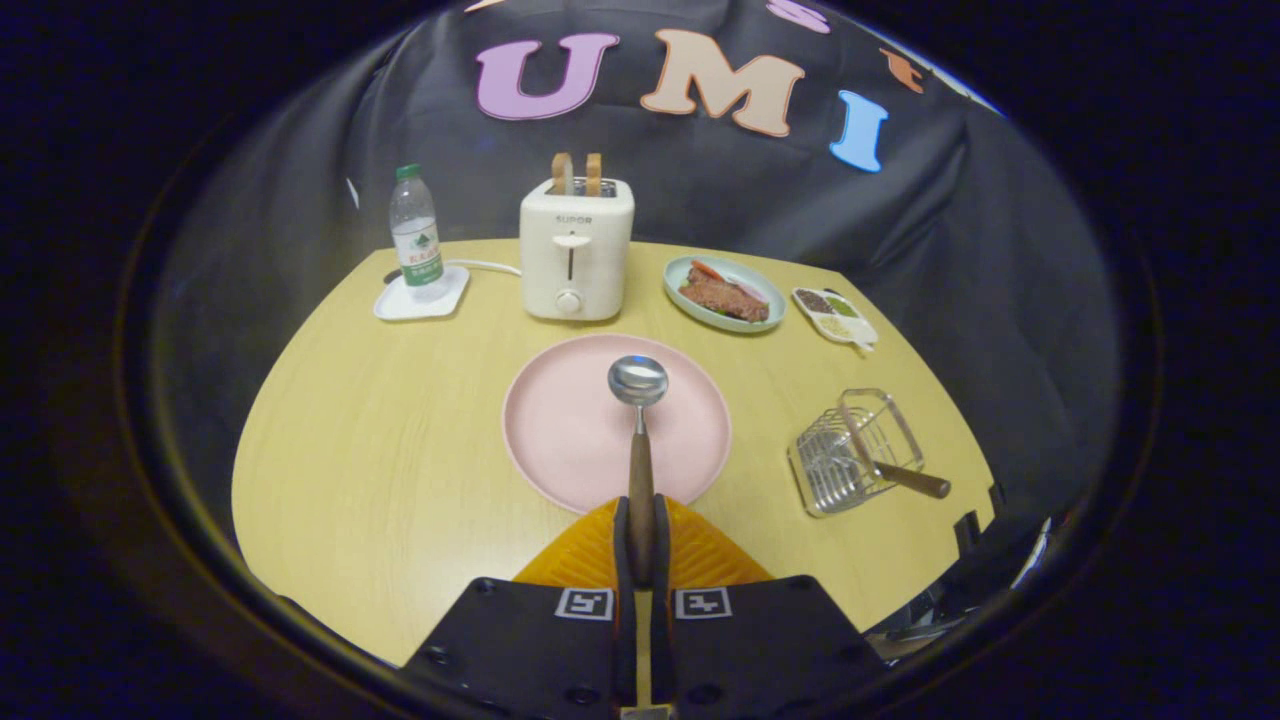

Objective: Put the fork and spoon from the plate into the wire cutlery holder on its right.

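Observation:
My gripper (640, 540) is shut on the wooden handle of the spoon (639, 400). The spoon points straight ahead from my fingers, its metal bowl hanging above the far half of the pink plate (560, 420). The plate lies on the table just beyond my fingers and has nothing else on it. To the right of the plate stands the wire cutlery holder (850, 450). The fork (895, 465) leans inside it, wooden handle sticking out toward the right.
A white toaster (576, 250) with two slices stands behind the plate. Left of it a water bottle (416, 232) stands on a white tray. A green dish of food (725, 293) and a small sauce tray (835, 316) lie at the back right of the table (380, 450).

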### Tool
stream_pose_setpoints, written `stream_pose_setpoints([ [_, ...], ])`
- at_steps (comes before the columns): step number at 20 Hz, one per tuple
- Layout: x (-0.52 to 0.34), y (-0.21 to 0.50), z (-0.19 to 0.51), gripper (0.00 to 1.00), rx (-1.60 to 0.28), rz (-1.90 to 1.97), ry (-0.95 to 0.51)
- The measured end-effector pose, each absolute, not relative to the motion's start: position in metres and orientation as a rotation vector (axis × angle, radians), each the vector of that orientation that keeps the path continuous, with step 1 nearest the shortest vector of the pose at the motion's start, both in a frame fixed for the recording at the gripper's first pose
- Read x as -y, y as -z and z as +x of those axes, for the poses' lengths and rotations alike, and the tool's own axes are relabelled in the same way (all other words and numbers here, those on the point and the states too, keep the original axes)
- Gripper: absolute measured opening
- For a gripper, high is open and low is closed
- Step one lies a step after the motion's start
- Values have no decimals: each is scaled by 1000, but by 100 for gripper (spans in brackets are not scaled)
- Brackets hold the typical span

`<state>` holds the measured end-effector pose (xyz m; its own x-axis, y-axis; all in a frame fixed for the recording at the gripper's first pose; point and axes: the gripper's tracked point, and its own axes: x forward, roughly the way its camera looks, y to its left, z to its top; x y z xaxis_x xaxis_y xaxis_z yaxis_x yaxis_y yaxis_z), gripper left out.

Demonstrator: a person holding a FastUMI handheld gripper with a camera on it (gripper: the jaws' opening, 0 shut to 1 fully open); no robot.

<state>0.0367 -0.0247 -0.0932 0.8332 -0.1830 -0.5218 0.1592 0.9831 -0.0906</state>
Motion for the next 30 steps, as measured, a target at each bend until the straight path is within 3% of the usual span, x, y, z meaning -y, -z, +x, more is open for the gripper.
stream_pose_setpoints([
  [12, 118, 10, 9, 8, -668, 113, 500],
  [22, 161, 40, 7, 8, -864, 373, 636],
  [30, 172, 66, 21, 8, -1000, 566, 650],
])
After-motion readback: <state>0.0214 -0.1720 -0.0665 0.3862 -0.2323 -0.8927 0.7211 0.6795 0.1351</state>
